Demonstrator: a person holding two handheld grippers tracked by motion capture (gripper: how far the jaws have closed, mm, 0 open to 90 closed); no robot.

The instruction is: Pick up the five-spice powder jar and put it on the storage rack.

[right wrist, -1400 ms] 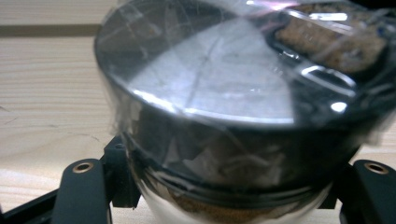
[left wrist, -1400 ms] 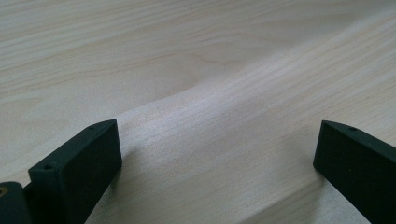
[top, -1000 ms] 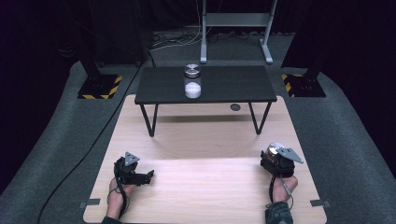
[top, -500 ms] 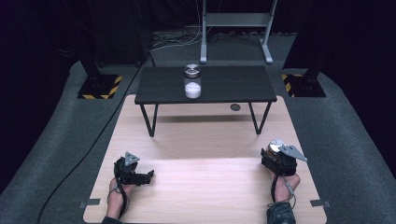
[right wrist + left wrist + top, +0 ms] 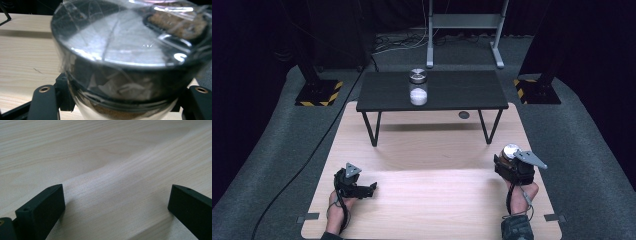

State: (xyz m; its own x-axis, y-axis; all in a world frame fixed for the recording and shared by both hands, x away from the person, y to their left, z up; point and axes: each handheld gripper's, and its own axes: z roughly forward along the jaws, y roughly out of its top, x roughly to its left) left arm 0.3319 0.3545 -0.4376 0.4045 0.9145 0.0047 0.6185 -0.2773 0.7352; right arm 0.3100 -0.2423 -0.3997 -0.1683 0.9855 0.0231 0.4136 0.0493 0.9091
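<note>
A glass jar [image 5: 510,152] with a silver lid and brown contents is off the wooden board's [image 5: 432,150] right side, and my right gripper [image 5: 509,161] is shut on it. In the right gripper view the jar [image 5: 125,50] looms close, clear film over its lid, with the black jaws of my right gripper [image 5: 122,102] pressed on its sides. At the board's near left my left gripper [image 5: 371,189] rests open. In its own view my left gripper [image 5: 116,205] has only bare wood between its jaws. A second jar [image 5: 418,87], holding something white, stands on the low black table [image 5: 462,92].
The black table spans the far end of the board on thin legs. A small round mark [image 5: 464,115] lies on the board under it. Stands with yellow-black bases [image 5: 319,93] [image 5: 537,90] flank the table. A cable [image 5: 312,155] crosses the grey floor at left.
My right gripper has risen a little with the brown jar in it. The left gripper has stayed where it was.
</note>
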